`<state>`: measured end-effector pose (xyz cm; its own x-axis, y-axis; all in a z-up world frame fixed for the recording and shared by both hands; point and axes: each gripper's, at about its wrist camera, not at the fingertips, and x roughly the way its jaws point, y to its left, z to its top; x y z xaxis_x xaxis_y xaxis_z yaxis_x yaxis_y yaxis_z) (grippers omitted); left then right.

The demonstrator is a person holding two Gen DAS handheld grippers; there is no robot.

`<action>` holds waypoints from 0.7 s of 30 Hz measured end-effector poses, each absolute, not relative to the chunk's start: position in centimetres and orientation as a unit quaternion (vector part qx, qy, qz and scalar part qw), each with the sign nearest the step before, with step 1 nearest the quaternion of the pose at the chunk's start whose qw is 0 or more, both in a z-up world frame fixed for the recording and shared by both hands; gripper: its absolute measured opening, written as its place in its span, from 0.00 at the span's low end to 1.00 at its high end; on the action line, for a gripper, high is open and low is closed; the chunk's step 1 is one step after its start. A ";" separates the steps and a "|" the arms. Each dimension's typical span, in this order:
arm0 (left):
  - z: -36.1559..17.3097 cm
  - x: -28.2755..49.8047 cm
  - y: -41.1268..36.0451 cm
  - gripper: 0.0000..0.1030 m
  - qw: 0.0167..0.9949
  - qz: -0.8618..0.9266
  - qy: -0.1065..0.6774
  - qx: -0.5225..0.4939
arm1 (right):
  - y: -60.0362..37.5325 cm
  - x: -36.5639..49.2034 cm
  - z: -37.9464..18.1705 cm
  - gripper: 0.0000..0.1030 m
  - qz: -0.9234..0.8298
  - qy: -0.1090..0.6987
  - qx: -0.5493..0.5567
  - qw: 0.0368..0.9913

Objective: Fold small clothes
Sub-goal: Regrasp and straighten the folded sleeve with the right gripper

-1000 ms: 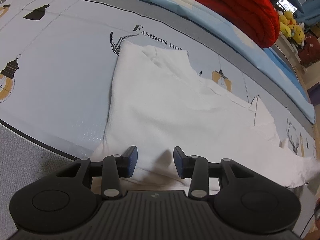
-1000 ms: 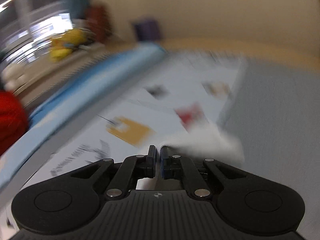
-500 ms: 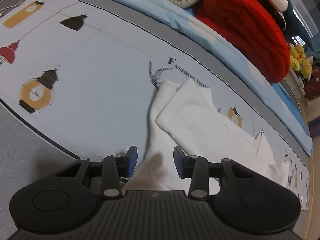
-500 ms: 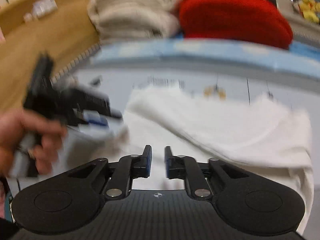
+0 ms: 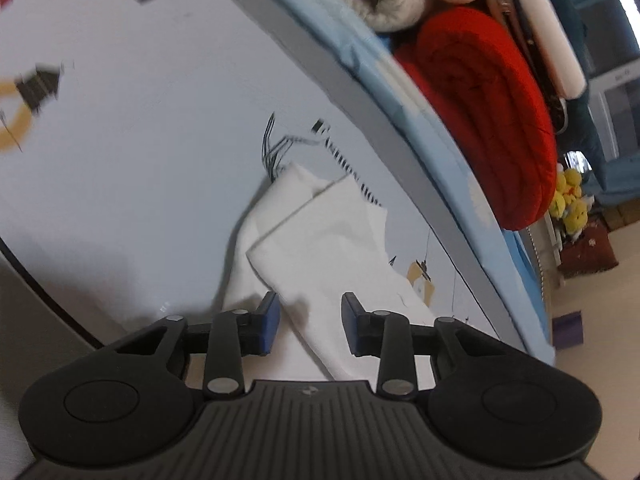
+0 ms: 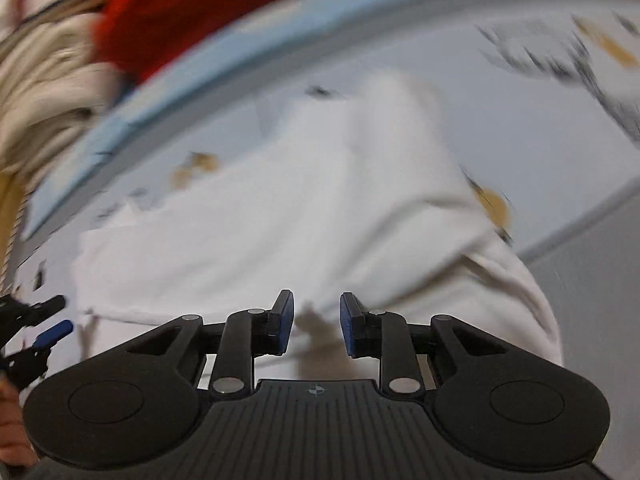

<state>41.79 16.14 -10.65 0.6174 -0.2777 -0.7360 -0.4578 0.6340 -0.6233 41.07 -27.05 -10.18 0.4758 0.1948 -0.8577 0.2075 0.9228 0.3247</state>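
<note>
White cloth (image 5: 320, 240) under closing left claw (image 5: 309, 326), pads apart, untouching; right claw (image 6: 316, 322) opening above cloth; right view alone shows left claw.

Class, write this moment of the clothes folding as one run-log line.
step: fold | item: white cloth garment, partly folded on printed sheet | left gripper: closing, unclamped | right gripper: opening over garment

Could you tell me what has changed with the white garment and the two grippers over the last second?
The right gripper, shut a second ago, swung across to the white garment and its jaws are opening. One side now lies folded over the middle. The left gripper is closing around an edge. The printed sheet stays put.
</note>
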 end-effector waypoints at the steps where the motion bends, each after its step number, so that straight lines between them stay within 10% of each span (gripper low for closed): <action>1: -11.2 42.0 16.1 0.36 0.789 0.062 0.436 -0.428 | -27.8 41.3 -10.8 0.26 -0.016 0.521 0.209 0.827; 4: -12.2 42.8 16.0 0.32 0.787 0.074 0.434 -0.431 | -29.5 42.1 -11.7 0.26 -0.054 0.523 0.245 0.814; 7: -11.8 43.3 15.5 0.03 0.799 0.081 0.428 -0.414 | -30.9 42.6 -10.9 0.26 -0.063 0.505 0.263 0.820; 17: -2.5 37.2 13.0 0.03 0.873 0.101 0.340 -0.335 | -33.9 42.2 -9.5 0.17 -0.084 0.456 0.356 0.811; 21: -6.7 37.7 13.5 0.07 0.804 0.112 0.480 -0.334 | -34.8 41.4 -10.1 0.06 -0.107 0.467 0.382 0.791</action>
<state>37.74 13.55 -6.66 0.5149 -0.1407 -0.8456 -0.5006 0.7514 -0.4298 41.36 -34.81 -10.08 0.5418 0.1872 -0.8194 0.5253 0.6856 0.5040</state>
